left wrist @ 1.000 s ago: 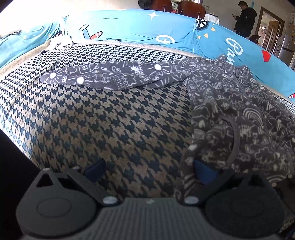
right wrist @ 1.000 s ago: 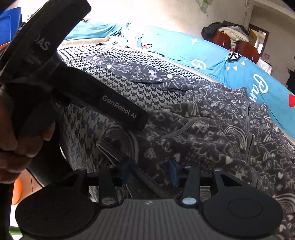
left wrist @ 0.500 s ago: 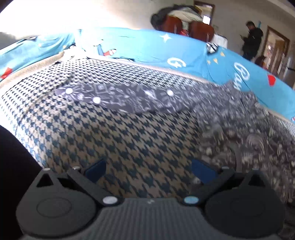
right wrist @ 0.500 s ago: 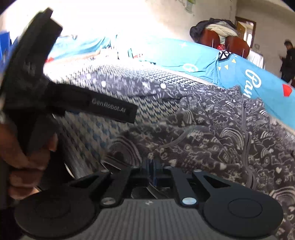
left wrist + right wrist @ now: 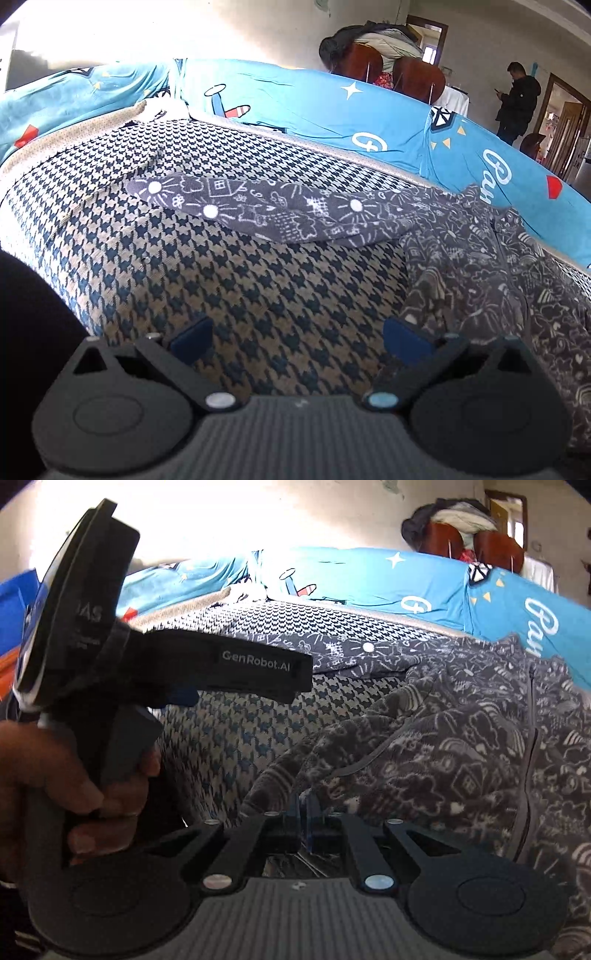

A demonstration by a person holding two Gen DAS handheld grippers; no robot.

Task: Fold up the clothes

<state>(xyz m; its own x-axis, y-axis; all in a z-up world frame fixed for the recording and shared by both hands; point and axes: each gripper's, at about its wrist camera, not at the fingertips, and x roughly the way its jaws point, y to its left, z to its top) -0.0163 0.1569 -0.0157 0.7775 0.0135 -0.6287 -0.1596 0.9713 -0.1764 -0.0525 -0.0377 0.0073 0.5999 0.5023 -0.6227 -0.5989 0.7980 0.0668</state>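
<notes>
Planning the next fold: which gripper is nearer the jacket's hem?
Right. The right gripper is shut on the jacket hem; the left gripper hangs open over the houndstooth cover beside it.

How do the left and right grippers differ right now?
The left gripper is open and empty over the checked cushion; the right gripper is shut on the hem of the patterned jacket. The left sits beside the jacket, the right on it. Both have blue-padded fingers.

My left gripper [image 5: 236,672] hides part of the jacket's sleeve [image 5: 354,653] (the jacket [image 5: 517,288] runs off-frame right).
</notes>
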